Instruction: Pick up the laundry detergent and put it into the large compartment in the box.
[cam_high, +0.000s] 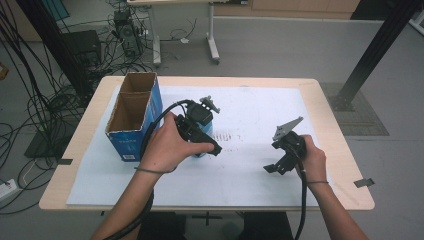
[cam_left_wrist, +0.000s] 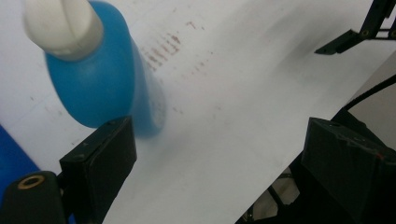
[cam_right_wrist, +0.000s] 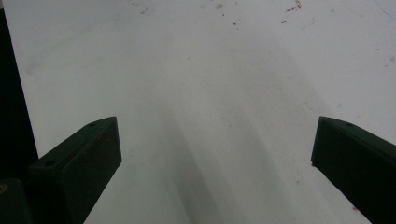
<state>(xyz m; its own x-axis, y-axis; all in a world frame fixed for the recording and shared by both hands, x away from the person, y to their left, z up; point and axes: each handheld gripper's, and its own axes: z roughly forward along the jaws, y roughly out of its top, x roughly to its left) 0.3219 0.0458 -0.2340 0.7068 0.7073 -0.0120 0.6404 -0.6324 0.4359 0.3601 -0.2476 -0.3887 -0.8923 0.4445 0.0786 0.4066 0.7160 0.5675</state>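
While the left tongs (cam_left_wrist: 219, 154) stand wide apart with nothing between the jaws, a blue bottle (cam_left_wrist: 102, 79) with a white cap (cam_left_wrist: 63, 25) sits just ahead of the left jaw, near it but not gripped; whether bottle and jaw touch cannot be told from the left gripper view. The bottle is blurred there and leans across the upper left of that view, its lower end on the white sheet (cam_left_wrist: 224, 93). In the high view the left tongs (cam_high: 202, 125) are held by the person's left hand (cam_high: 167, 145) near the middle-left of the counter, and a small patch of the blue bottle (cam_high: 207, 131) shows beneath the gripper body, most of it hidden by hand and gripper. The right tongs (cam_right_wrist: 215, 154) are also wide, empty, and point at bare white sheet (cam_right_wrist: 210, 70) marked with a few faint reddish specks. In the high view the right tongs (cam_high: 272, 167) sit in the person's right hand (cam_high: 312, 157) toward the right side of the sheet, well apart from the bottle. Just left of the left hand stands an open blue cardboard box (cam_high: 131, 116) with two compartments, both open at the top. The white sheet covers most of the wooden counter (cam_high: 330, 120). Faint reddish smudges (cam_high: 227, 136) lie on the sheet between the two grippers.
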